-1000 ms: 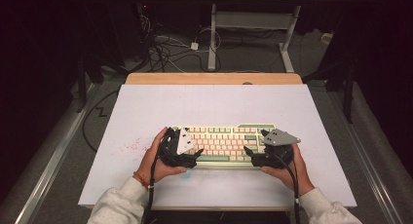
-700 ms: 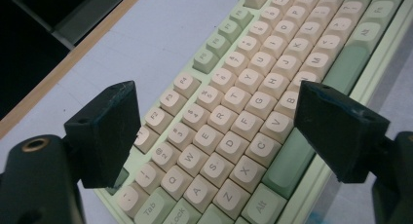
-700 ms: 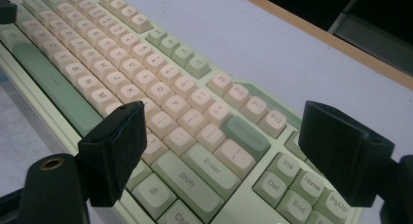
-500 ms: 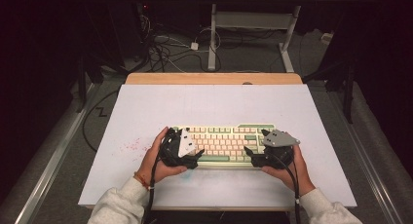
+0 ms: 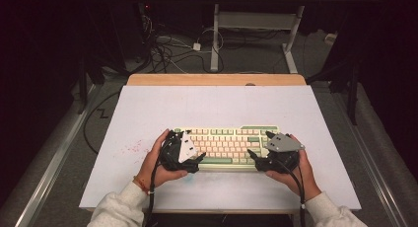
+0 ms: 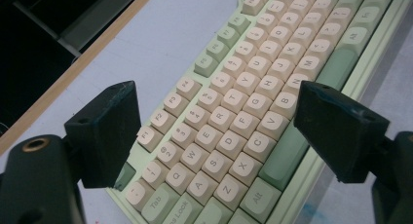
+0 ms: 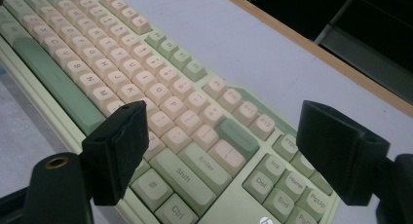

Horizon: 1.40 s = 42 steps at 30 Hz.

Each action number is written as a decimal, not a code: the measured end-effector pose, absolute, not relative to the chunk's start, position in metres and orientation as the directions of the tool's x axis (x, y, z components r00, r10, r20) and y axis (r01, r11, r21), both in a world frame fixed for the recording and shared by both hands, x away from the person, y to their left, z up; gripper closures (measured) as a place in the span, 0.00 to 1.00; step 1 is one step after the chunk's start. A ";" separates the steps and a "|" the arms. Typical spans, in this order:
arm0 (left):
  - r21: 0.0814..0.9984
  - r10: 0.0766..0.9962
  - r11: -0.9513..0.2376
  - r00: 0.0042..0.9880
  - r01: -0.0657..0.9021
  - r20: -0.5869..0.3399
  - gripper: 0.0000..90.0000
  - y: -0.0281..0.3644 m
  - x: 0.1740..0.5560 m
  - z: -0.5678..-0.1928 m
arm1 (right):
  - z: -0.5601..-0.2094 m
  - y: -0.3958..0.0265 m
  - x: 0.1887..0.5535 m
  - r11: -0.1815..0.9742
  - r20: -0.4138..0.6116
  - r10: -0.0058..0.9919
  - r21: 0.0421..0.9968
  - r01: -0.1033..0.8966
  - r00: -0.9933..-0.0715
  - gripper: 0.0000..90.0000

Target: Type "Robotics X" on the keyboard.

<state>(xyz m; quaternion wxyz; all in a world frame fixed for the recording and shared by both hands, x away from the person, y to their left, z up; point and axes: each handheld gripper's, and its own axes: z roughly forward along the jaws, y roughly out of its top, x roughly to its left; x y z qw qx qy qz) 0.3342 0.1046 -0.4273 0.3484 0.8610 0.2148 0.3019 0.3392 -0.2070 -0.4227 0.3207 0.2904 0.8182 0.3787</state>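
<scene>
The keyboard lies flat on the white surface, toward the near edge and roughly centred, its long side parallel to the person's side. It has cream keys with green modifier keys and a pale green case.

The left gripper sits at the keyboard's left end, over the near-left corner. In the left gripper view its jaws are spread wide, one jaw over the function-key row and the other over the near edge by the space bar, with the letter keys open between them. Nothing is held.

The right gripper sits at the right end in mirror position. In the right gripper view its jaws are also spread wide, bracketing the Enter and Shift area, with nothing held.

Step in hand, as judged: both grippers are positioned at opposite ends for a two-handed grasp of the keyboard. Whether the jaws touch the case cannot be told.

The next move likely calls for lowering each gripper so that one jaw passes beyond the far edge and the other the near edge, then closing both evenly. Closing on the keycaps instead of the case risks pressing or dislodging keys.
</scene>
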 end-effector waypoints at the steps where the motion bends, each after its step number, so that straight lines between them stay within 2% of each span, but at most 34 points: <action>1: 0.725 0.578 -0.670 0.724 0.158 0.376 0.18 0.105 0.333 -0.427 | -0.422 -0.207 0.339 0.546 -0.308 0.717 0.806 0.230 -0.625 0.22; 21: 0.726 0.559 -0.677 0.726 0.122 0.400 0.18 0.112 0.321 -0.424 | -0.417 -0.214 0.325 0.562 -0.337 0.715 0.798 0.218 -0.612 0.22; 42: 0.730 0.574 -0.672 0.711 0.125 0.406 0.18 0.130 0.309 -0.426 | -0.414 -0.226 0.315 0.576 -0.367 0.716 0.791 0.206 -0.594 0.22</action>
